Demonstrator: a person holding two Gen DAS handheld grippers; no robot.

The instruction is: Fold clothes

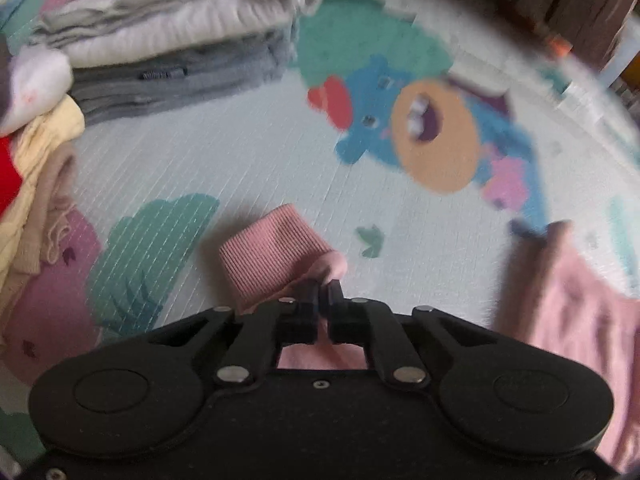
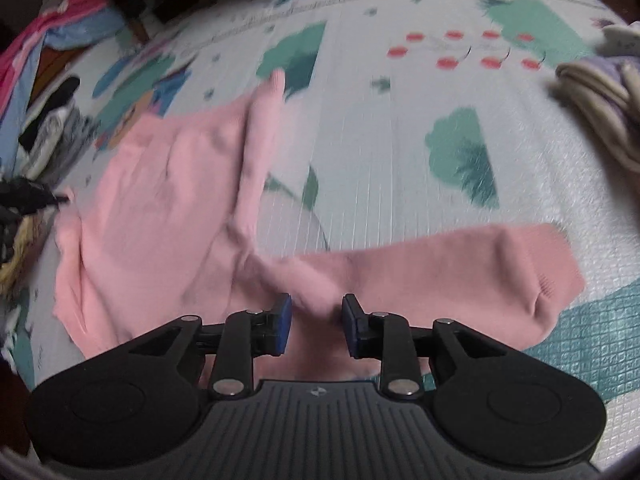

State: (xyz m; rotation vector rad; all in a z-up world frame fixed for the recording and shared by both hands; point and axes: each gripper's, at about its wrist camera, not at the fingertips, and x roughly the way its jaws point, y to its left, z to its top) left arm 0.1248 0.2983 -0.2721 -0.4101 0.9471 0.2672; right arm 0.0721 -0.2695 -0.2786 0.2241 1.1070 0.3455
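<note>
A pink knit sweater (image 2: 168, 200) lies spread on the patterned play mat (image 2: 400, 140), one sleeve (image 2: 460, 272) stretched out to the right. My right gripper (image 2: 316, 312) hovers open just above the sweater where that sleeve joins the body. In the left wrist view my left gripper (image 1: 324, 292) is shut on the pink sweater's ribbed cuff (image 1: 272, 252), which sticks out past the fingertips. More of the pink sweater (image 1: 580, 312) hangs blurred at the right of that view.
A stack of folded grey and white clothes (image 1: 172, 40) sits at the mat's far left, with a cream, beige and red pile (image 1: 36, 184) beside it. More garments (image 2: 600, 96) lie at the right edge, and loose pink and blue clothes (image 2: 60, 28) at the far left.
</note>
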